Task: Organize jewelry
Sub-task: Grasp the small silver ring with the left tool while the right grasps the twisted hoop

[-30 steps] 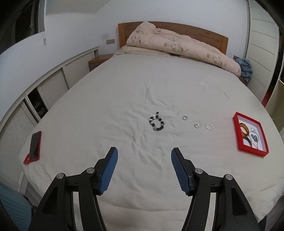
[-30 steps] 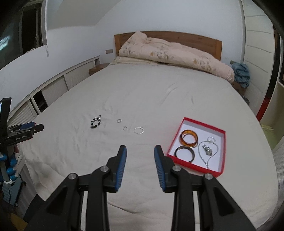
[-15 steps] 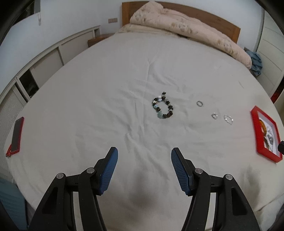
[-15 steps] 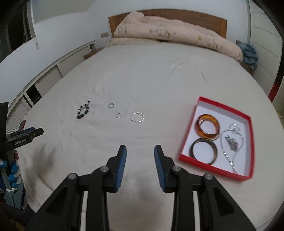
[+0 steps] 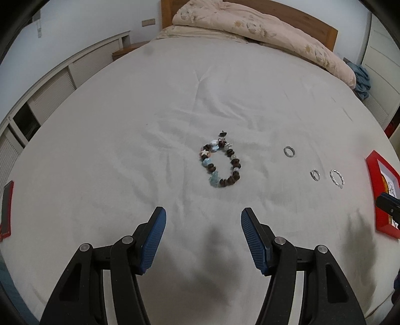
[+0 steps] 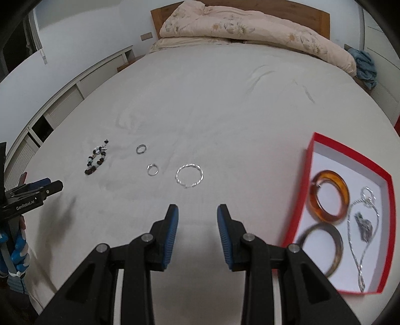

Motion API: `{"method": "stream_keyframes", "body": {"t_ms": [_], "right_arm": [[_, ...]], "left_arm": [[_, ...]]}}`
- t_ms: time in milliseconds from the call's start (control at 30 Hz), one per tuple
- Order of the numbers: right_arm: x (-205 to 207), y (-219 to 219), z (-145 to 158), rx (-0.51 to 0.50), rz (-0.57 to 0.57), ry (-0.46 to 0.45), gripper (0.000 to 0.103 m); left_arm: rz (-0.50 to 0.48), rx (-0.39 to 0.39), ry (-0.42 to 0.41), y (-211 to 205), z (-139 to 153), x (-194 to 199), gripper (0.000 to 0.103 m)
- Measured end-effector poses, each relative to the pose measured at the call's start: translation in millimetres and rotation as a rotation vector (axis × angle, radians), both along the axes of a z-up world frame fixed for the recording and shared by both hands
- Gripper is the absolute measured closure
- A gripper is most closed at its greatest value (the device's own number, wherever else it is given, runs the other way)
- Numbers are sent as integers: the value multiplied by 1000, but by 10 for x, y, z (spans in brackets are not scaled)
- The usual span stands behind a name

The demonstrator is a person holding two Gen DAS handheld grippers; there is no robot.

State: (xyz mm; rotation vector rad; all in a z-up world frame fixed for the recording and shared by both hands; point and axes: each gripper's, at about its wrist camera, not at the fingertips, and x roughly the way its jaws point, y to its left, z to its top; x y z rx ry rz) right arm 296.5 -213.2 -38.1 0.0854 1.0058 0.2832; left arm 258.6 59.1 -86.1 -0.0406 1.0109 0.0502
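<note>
Left gripper (image 5: 203,233) hangs spread, aimed at the beaded bracelet (image 5: 220,163) just ahead on the bed (image 5: 100,150); right gripper (image 6: 197,233), jaws apart, faces the twisted silver bangle (image 6: 189,175). Beyond lie two rings, beside the red box (image 6: 347,150) already holding bangles.

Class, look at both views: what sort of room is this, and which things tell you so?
Most likely a home bedroom. The jewelry lies on a wide bed with a wooden headboard, a rumpled duvet is piled against it, and a nightstand stands beside it.
</note>
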Motion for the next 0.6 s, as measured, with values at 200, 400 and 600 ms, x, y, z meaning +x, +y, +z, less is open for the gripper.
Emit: {"method": "stream_keyframes", "body": {"t_ms": [200, 400, 600], "right_arm": [[211, 25, -120, 6, 8, 9, 72], [379, 44, -215, 12, 17, 15, 72], [501, 34, -300, 21, 29, 25, 73]], "left_arm": [[5, -8, 9, -1, -80, 152, 41], [-19, -4, 5, -104, -115, 335, 41], [-90, -41, -11, -331, -85, 583, 51]]}}
